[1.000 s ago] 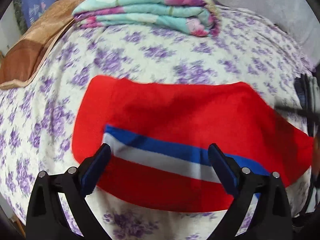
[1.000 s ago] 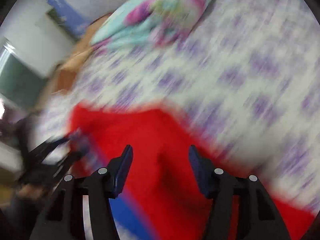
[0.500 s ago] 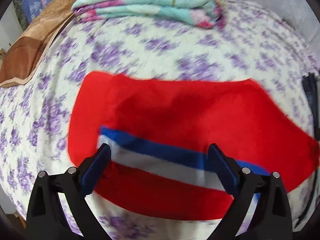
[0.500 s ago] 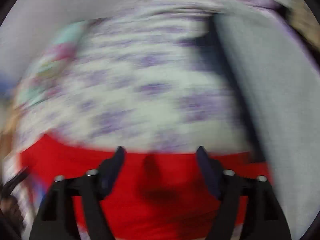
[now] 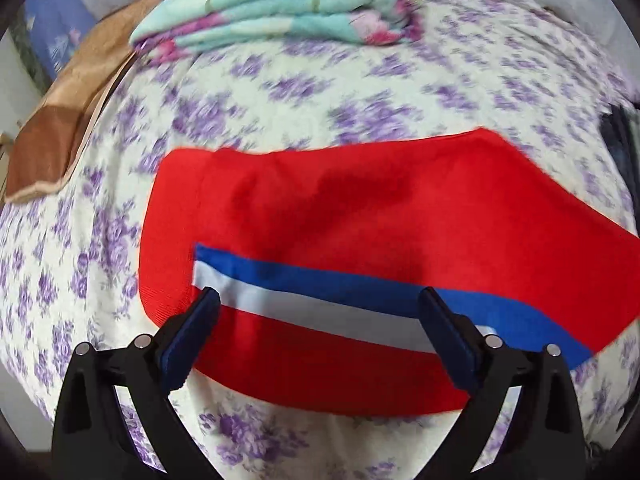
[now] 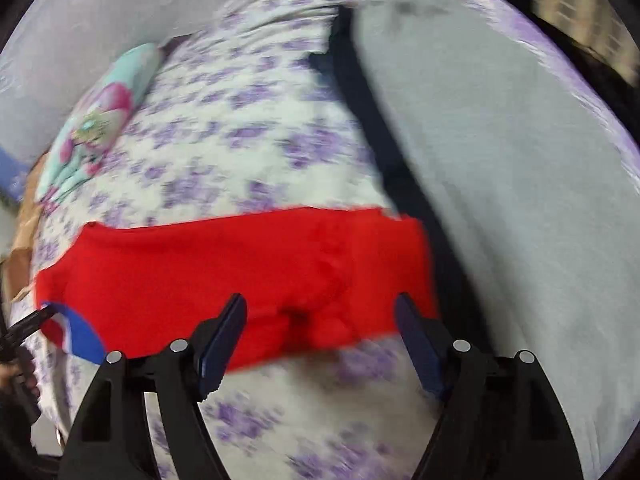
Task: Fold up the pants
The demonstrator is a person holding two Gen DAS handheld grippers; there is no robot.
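Observation:
Red pants (image 5: 360, 208) with a blue and white side stripe (image 5: 340, 292) lie flat, folded lengthwise, on a purple-flowered bedsheet (image 5: 312, 88). My left gripper (image 5: 320, 320) is open and empty, hovering over the striped near edge. In the right wrist view the pants (image 6: 224, 268) lie across the sheet. My right gripper (image 6: 320, 320) is open and empty just above their near right end. The left gripper's tip shows at the far left (image 6: 24, 326).
A folded teal and pink floral blanket (image 5: 280, 12) lies at the far side of the bed. A brown cloth (image 5: 60, 120) lies far left. A dark garment (image 6: 380, 140) and a grey cover (image 6: 500, 160) lie right of the pants.
My right gripper has swung to the right and now looks at the pants' right end. My left gripper has stayed open over the stripe, shifting slightly.

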